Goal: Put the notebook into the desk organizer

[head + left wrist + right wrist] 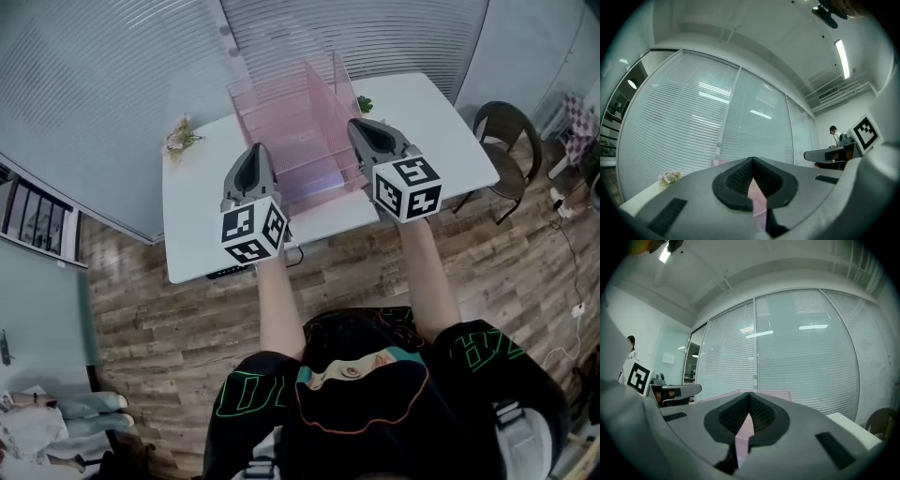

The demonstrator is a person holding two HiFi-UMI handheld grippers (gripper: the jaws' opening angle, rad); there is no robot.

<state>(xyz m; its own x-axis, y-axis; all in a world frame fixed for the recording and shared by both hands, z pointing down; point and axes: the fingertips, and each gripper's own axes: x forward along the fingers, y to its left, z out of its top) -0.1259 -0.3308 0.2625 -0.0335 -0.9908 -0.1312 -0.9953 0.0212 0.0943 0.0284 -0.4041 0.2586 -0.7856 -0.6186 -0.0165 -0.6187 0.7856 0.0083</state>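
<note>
Arms (pixel 270 309) out front, left gripper (pixel 256 155) and right gripper (pixel 361 129) hover closed and empty, flanking the pink desk organizer (pixel 281 112) just ahead on the desk (pixel 197 206), a ready pose, I'd judge, no notebook in sight.

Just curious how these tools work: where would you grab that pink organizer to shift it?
By the top edge of a side wall, coming straight down from above. The organizer has thin, upright walls and an open top, so the jaws could likely straddle one wall and pinch it.
</note>
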